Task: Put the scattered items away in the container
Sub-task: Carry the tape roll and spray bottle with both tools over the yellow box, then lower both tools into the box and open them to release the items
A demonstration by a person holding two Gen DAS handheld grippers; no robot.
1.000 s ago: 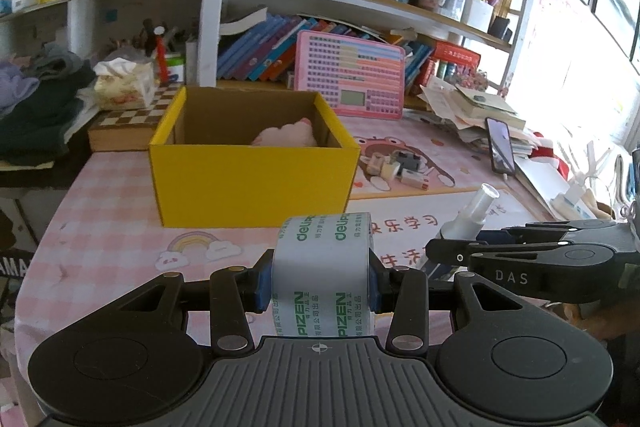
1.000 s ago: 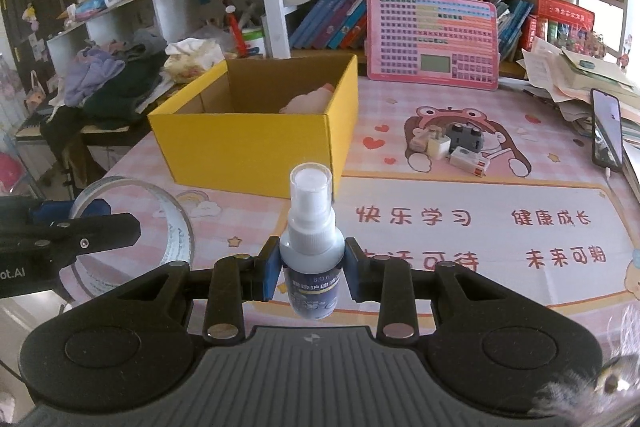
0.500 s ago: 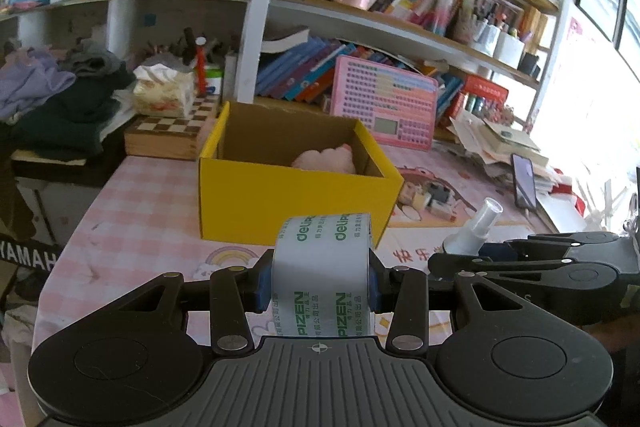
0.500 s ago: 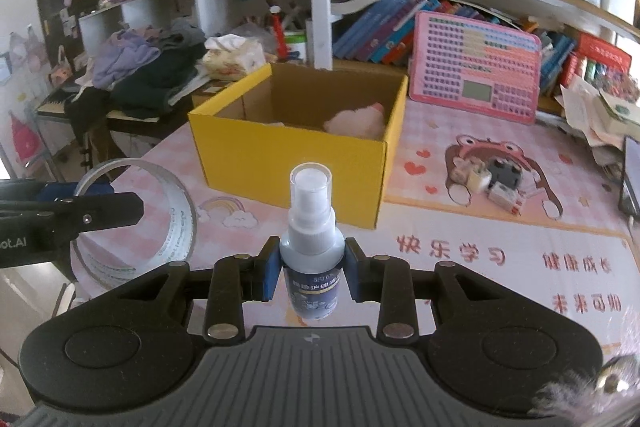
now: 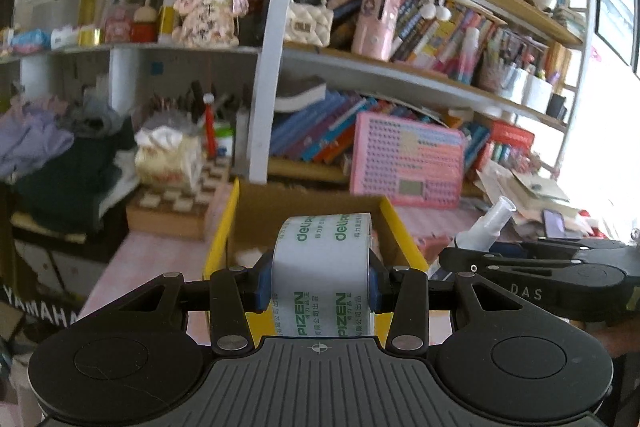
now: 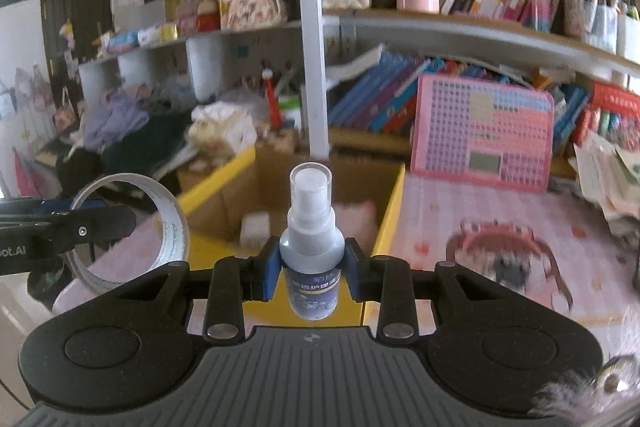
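In the last sec I'd brought both grippers up close to the yellow cardboard box (image 6: pixel 394 211), which now sat right under them vs. well ahead before. My left gripper (image 5: pixel 320 285) stayed clamped on the white roll of printed tape (image 5: pixel 322 267); the right gripper (image 6: pixel 312 269) kept squeezing the small blue-grey spray bottle (image 6: pixel 312 251). Both items looked ready to drop in, imo.

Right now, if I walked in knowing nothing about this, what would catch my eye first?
Probably the two black grippers side by side, each shut on something: the left gripper clamps a roll of tape, and the right gripper clamps a small spray bottle upright. Just beyond them sits a bright yellow box, open on a pink checked table, with something pink and soft already inside. Behind it, crowded shelves hold books and trinkets.
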